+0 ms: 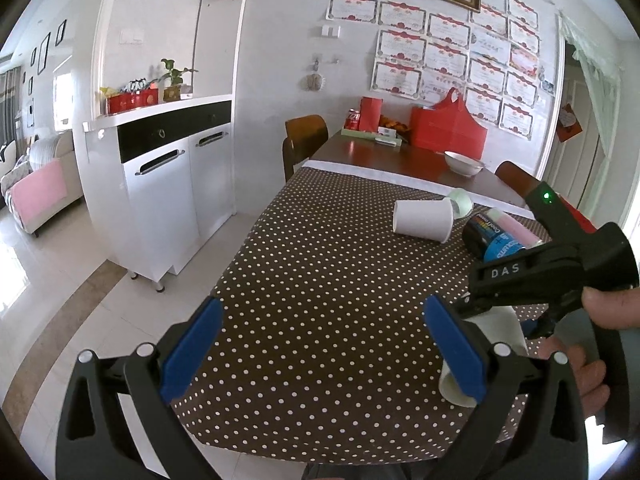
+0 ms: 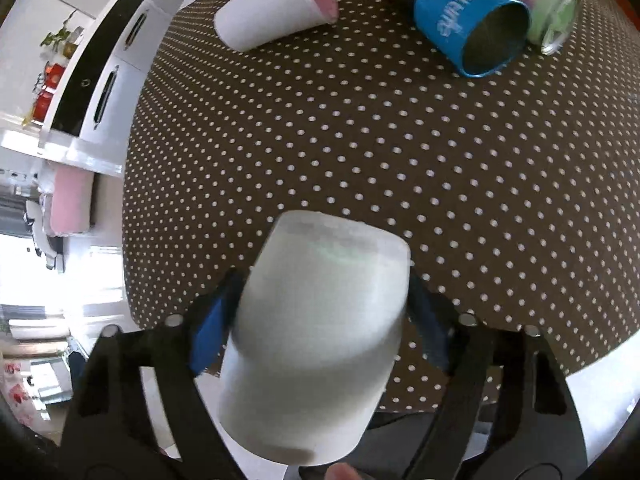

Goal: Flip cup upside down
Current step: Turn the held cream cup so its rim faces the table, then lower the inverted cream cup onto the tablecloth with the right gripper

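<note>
My right gripper (image 2: 320,324) is shut on a white cup (image 2: 316,336), its blue pads pressing both sides, held tilted above the near part of the dotted tablecloth (image 2: 400,160). The closed base points away from the camera. The same cup (image 1: 500,328) shows in the left wrist view, partly hidden behind my left gripper's right finger, under the right gripper's black body (image 1: 552,264). My left gripper (image 1: 320,348) is open and empty over the cloth's near edge.
A second white cup (image 1: 424,221) lies on its side further back, with a blue can (image 2: 472,28), a pink-and-green can (image 2: 556,20) and a pale green cup (image 1: 462,202) beside it. A white bowl (image 1: 464,163) and red bags (image 1: 448,124) stand at the far end. A white cabinet (image 1: 168,184) is left.
</note>
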`<state>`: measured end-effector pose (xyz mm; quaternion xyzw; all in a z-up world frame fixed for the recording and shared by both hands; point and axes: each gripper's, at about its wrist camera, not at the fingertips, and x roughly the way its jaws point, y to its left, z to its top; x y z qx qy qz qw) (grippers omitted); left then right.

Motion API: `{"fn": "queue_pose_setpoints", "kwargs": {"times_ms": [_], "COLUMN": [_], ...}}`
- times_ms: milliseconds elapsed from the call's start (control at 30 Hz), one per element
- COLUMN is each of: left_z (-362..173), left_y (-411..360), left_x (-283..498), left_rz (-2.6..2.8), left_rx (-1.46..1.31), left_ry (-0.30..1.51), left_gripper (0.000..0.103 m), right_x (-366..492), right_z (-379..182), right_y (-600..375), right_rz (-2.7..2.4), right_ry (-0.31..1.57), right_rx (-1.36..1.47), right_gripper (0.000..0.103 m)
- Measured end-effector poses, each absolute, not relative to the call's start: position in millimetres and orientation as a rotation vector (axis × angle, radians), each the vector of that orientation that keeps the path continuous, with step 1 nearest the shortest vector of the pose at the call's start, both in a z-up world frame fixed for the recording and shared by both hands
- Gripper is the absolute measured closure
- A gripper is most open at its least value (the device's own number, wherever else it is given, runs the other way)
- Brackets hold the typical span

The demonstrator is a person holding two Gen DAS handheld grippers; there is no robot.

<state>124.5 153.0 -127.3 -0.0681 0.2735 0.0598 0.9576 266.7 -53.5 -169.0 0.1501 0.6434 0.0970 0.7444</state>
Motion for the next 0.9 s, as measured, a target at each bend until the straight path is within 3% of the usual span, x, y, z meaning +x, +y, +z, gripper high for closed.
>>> {"fn": "queue_pose_setpoints", "kwargs": {"times_ms": [267, 600, 900], "left_z": [-126, -120, -113], "left_y": [149, 129, 102], "left_x": [123, 122, 120], "left_rz": [0.117, 0.099, 0.073], "left_rx": [-0.130, -0.096, -0.065], "left_ry": [0.561, 0.560, 0.548], "left_gripper": [0.004, 0.004, 0.004], "right_x": [254, 215, 198], "right_z": [-162, -128, -92], "right_y": [-76, -128, -144], "right_rz": [0.265, 0.262, 0.154], "right_ry": [1.316, 0.975, 0.555], "right_rx": [0.370, 0.281, 0.055], "right_gripper": [0.028, 0.029, 0.029]}}
